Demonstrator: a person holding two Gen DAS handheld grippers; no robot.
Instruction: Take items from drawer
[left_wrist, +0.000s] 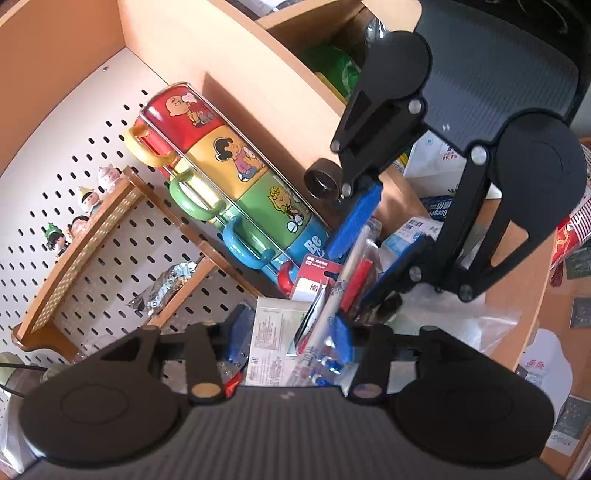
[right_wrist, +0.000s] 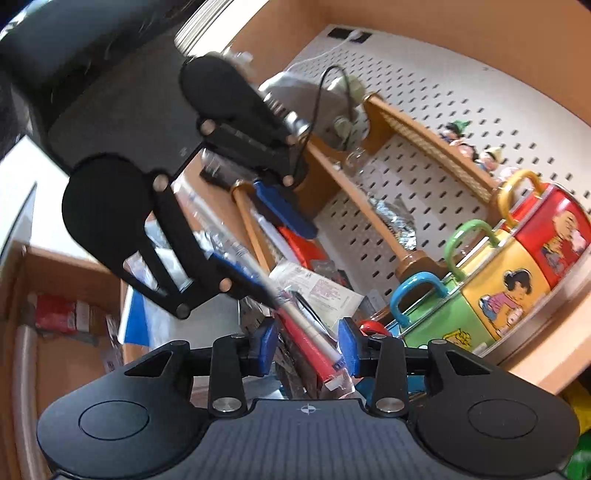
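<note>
Pens in a clear packet (left_wrist: 341, 291) lay between both claws, the long red-and-white pack reaching from one gripper across to the other. The left gripper (left_wrist: 291, 339) stood with its blue pads wide apart, and the packet's near end lay against the pad on its right side (left_wrist: 345, 341) without being pinched. The right gripper (right_wrist: 308, 345) was likewise spread, and the packet (right_wrist: 314, 343) ran up through its gap nearer the right-hand pad; whether it touched that pad could not be told, since the frame was smeared by motion. From the left wrist view the right gripper's blue fingers (left_wrist: 356, 221) straddled the packet's far end with room on either side. Beneath the packet sat a printed leaflet (left_wrist: 267, 345) and a red-labelled card (left_wrist: 314, 273), with other small packs crowded close on the right. Just left of the claws a stack of cartoon mugs (left_wrist: 236, 173) in a wire rack lay along the wooden wall (left_wrist: 266, 107), leaving little free room on that side. Further left, a pegboard (left_wrist: 66, 184) carried a small wooden shelf (left_wrist: 85, 251) with figurines (left_wrist: 88, 201). A clear plastic bag (left_wrist: 476, 317) filled the space to the right, bounded by the drawer's wooden edge (left_wrist: 532, 306).
</note>
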